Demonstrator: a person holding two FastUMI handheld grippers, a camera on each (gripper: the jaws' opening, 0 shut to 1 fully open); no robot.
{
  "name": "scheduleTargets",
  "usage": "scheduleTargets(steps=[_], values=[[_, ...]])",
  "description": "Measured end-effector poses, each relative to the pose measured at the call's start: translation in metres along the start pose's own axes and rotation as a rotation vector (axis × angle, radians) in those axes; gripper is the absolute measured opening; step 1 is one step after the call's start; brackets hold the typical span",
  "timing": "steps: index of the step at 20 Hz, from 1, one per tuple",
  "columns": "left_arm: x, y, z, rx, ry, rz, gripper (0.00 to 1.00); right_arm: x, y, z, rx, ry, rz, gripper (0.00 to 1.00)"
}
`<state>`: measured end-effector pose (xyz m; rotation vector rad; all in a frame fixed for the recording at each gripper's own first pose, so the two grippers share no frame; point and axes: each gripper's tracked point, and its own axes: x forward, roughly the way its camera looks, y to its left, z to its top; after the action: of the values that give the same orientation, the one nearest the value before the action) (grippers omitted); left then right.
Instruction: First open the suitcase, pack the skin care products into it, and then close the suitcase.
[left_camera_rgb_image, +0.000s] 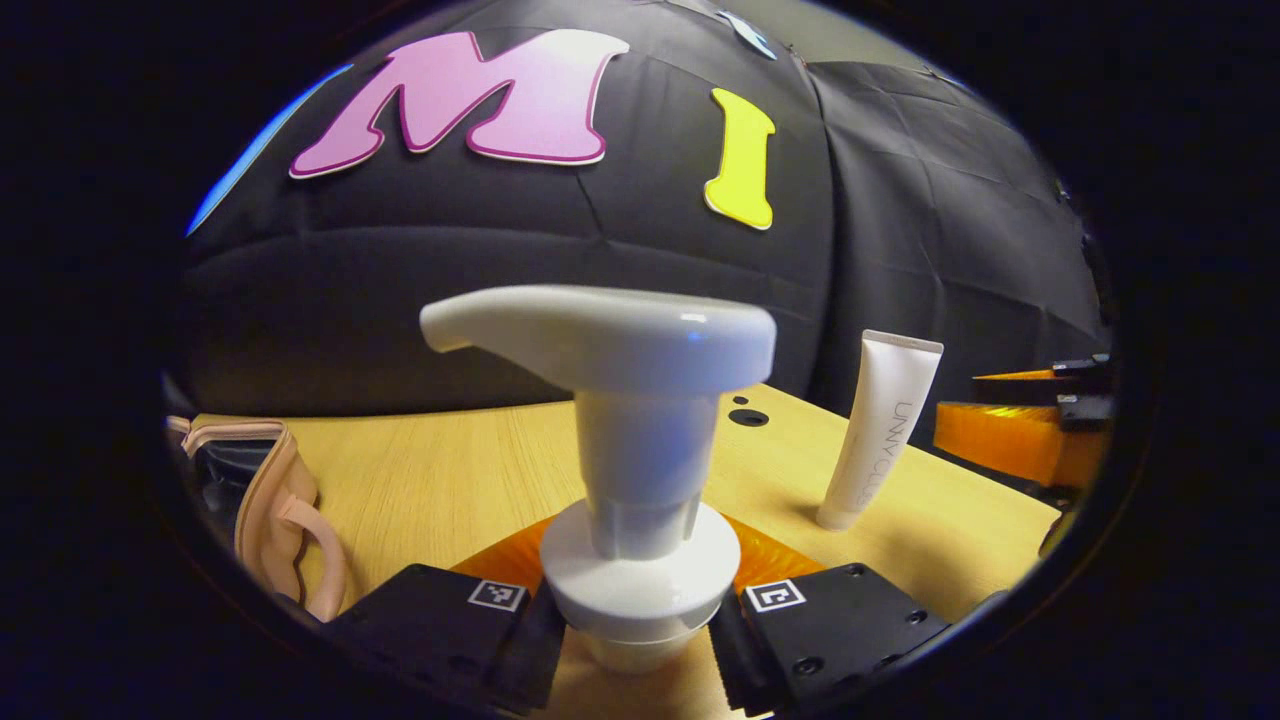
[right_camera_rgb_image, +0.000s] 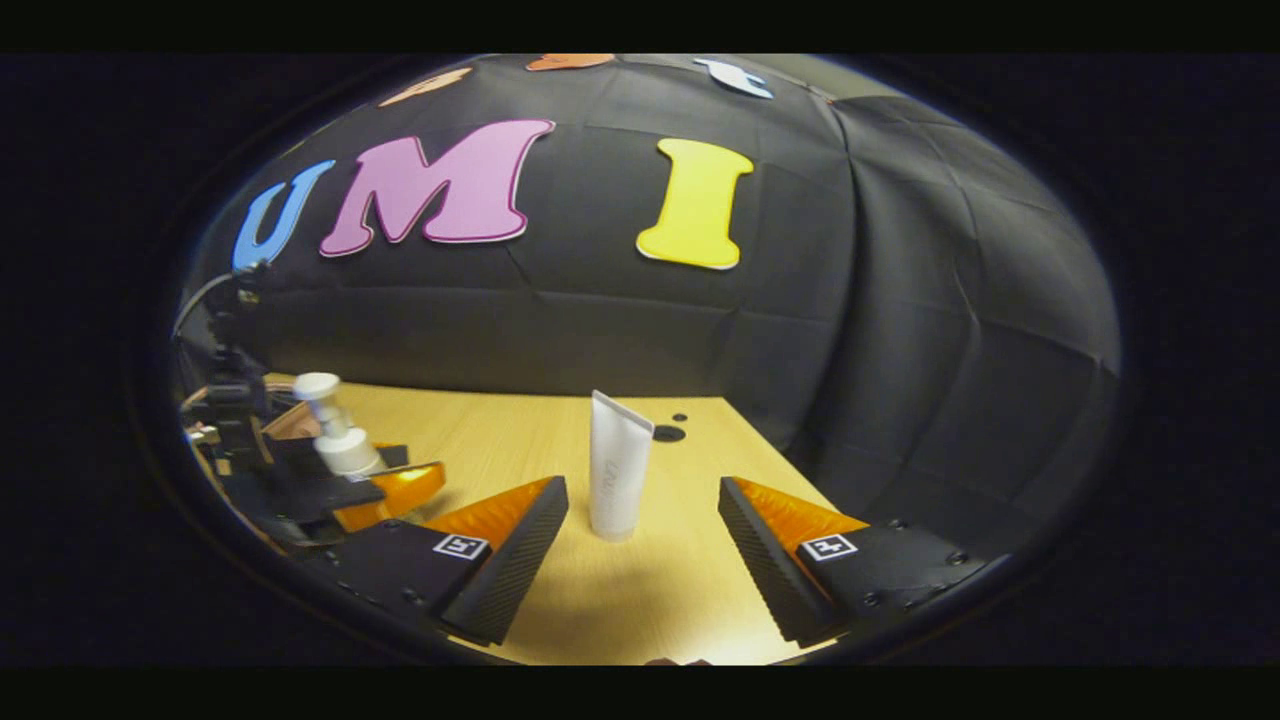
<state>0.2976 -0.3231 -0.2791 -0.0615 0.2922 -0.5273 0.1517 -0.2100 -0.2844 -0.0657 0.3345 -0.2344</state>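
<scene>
In the left gripper view, the suitcase (left_camera_rgb_image: 268, 510), pink-trimmed with a dark interior, lies at the far left edge of the wooden surface (left_camera_rgb_image: 450, 470); whether it is fully open cannot be told. At centre, the left gripper (left_camera_rgb_image: 640, 625) is closed around the white pump bottle (left_camera_rgb_image: 640, 470), both fingers pressing on the bottle's neck just below the collar, the pump head upright with its spout pointing left. To the right of the bottle, a white tube (left_camera_rgb_image: 880, 430) stands upright on its cap on the surface, well apart from the left gripper. Grey lettering runs along the tube's length; it is too distorted to read reliably. An orange-and-black finger of the right gripper (left_camera_rgb_image: 1030, 430) shows at the right edge, near the tube. In the right gripper view, the left gripper (right_camera_rgb_image: 350, 480) with the pump bottle (right_camera_rgb_image: 335, 430) sits at far left. At centre, the tube (right_camera_rgb_image: 618, 465) stands upright, just ahead of and between the fingers of the right gripper (right_camera_rgb_image: 642, 545), which is spread wide and touches nothing. Square black-and-white markers are fixed on the gripper bodies.
</scene>
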Motion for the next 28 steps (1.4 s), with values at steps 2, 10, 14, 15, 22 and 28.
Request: scheduleTargets(steps=[2, 10, 14, 15, 22, 28], values=[[-0.016, 0.009, -0.005, -0.015, 0.010, 0.017, 0.65, 0.026, 0.009, -0.015, 0.030, 0.025, 0.027, 0.97], [-0.055, 0.026, -0.016, -0.048, 0.041, 0.055, 0.65, 0.095, 0.028, -0.053, -0.024, 0.055, 0.063, 0.96], [-0.061, 0.029, -0.018, -0.061, 0.048, 0.061, 0.65, 0.105, 0.023, -0.047, -0.011, 0.038, 0.036, 0.67], [-0.062, 0.029, -0.019, -0.065, 0.049, 0.064, 0.65, 0.104, 0.026, -0.048, 0.000, 0.042, 0.056, 0.55], [-0.076, 0.039, -0.014, -0.110, 0.032, 0.097, 0.65, 0.075, 0.044, -0.044, -0.083, 0.045, 0.114, 0.29], [-0.112, 0.055, 0.018, -0.143, 0.018, 0.117, 0.65, 0.025, 0.071, 0.018, -0.089, -0.048, 0.168, 0.33]])
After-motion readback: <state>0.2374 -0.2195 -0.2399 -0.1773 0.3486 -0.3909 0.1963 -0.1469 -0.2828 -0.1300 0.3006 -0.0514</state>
